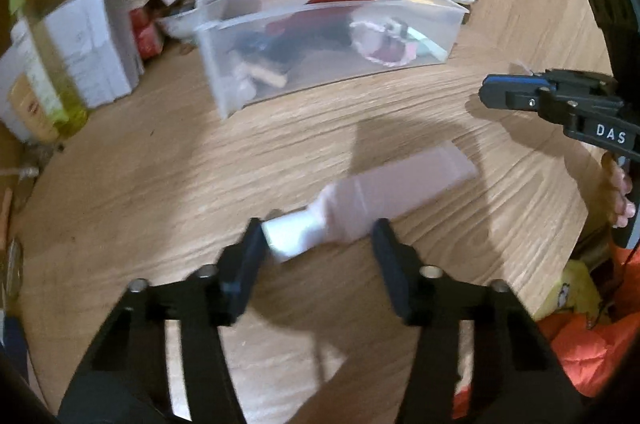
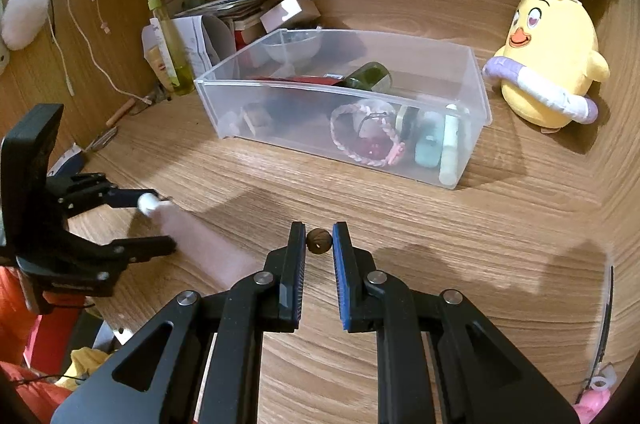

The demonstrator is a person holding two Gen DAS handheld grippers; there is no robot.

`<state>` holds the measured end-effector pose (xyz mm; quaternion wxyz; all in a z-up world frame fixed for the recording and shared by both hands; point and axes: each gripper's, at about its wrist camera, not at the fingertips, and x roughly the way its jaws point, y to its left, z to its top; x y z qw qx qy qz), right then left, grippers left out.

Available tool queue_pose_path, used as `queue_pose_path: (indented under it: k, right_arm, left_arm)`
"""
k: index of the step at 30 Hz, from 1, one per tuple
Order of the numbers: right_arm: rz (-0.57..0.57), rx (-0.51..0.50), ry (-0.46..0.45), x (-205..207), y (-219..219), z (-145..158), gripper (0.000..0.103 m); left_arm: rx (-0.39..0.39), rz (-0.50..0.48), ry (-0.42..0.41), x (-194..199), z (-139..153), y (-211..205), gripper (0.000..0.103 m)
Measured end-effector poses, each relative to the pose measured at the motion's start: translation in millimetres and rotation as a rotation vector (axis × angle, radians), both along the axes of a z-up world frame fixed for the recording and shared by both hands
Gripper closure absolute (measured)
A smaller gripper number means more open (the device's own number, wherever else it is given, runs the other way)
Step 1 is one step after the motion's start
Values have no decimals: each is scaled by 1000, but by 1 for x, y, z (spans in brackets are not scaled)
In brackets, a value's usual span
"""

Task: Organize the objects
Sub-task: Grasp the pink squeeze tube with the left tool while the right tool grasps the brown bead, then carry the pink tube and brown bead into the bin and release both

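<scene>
Left gripper [image 1: 318,244] hangs over the pink tube [image 1: 384,199] lying on the wooden desk [image 1: 200,159], jaws apart, straddling the white cap end, nothing clamped yet. Right gripper [image 2: 319,244] has jaws nearly together w/ a small brown bead [image 2: 319,241] between the tips; looks touching one pad, can't tell if it's truly pinched.

Risks, my read: bead is round & tiny, could roll or pop out if squeezed off-centre. Tube is soft & smooth, grabbed near the cap it may tilt or slide. Both still need to go into the clear bin [image 2: 476,79], well apart from them.

Count: 2 grippers, 1 tube, 1 bead, 1 bin (already several items inside), 1 yellow chick plush [image 2: 552,59] beside the bin
</scene>
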<state>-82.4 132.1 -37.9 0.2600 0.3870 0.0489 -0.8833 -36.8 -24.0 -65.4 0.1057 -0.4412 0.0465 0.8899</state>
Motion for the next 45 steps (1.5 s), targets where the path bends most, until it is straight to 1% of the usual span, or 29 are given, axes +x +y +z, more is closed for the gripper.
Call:
queue_pose_path:
  k: [1, 2, 3, 6, 9, 10, 11, 12, 13, 14, 16, 18, 19, 21, 22, 23, 25, 29, 33, 36, 45]
  right_arm:
    - [-2, -1, 2, 1, 1, 1, 91]
    - [-5, -1, 4, 1, 3, 1, 91]
    - [-7, -2, 6, 1, 4, 2, 91]
    - [-14, -3, 7, 1, 8, 2, 91]
    - [-20, -9, 5, 0, 12, 2, 91]
    - [-22, -11, 5, 0, 13, 3, 91]
    - [-22, -14, 4, 1, 14, 2, 91]
    - [-23, -17, 3, 1, 14, 2, 91]
    - [-23, -19, 2, 1, 14, 2, 91]
    - [-23, -21, 2, 1, 14, 2, 91]
    - [-21, -26, 1, 2, 14, 2, 91]
    - [-17, -29, 1, 3, 13, 3, 91]
    - [-17, -30, 2, 4, 13, 3, 91]
    - [-15, -32, 6, 5, 12, 4, 91]
    - [-15, -33, 8, 6, 13, 4, 91]
    - [-14, -34, 11, 7, 13, 5, 91]
    - [-11, -34, 18, 8, 13, 7, 91]
    - [-14, -35, 28, 9, 15, 9, 91]
    - [-19, -48, 34, 9, 17, 12, 91]
    - [-18, -54, 42, 11, 17, 14, 91]
    - [-17, -74, 73, 16, 15, 26, 91]
  left_arm:
    - [9, -7, 0, -2, 1, 1, 65]
    - [29, -10, -6, -3, 2, 2, 74]
    - [42, -12, -9, -4, 2, 2, 77]
    - [59, -20, -24, -4, 4, 1, 79]
    - [42, -29, -27, -1, 7, 3, 78]
    - [43, -28, -25, -1, 9, 3, 72]
    - [48, -33, -26, -2, 11, 3, 61]
    - [51, -35, -21, -2, 13, 3, 55]
    - [46, -36, -10, -2, 15, 3, 43]
    - [34, -43, -1, -4, 17, 5, 39]
    - [11, -66, 4, -8, 18, 10, 39]
    - [6, -91, -2, -15, 17, 14, 39]
    - [2, -100, -12, -20, 15, 17, 40]
    - [-2, -109, -31, -27, 11, 19, 56]
    - [-1, -124, -49, -30, 8, 21, 67]
    - [5, -130, -53, -31, 6, 21, 73]
    - [2, -118, -35, -30, 4, 19, 81]
    - [0, -90, -9, -19, 3, 19, 81]
    - [-19, -72, 47, -2, 9, 21, 81]
    - [13, -72, 83, 9, 20, 21, 82]
    - [48, -35, 193, 18, 52, 14, 82]
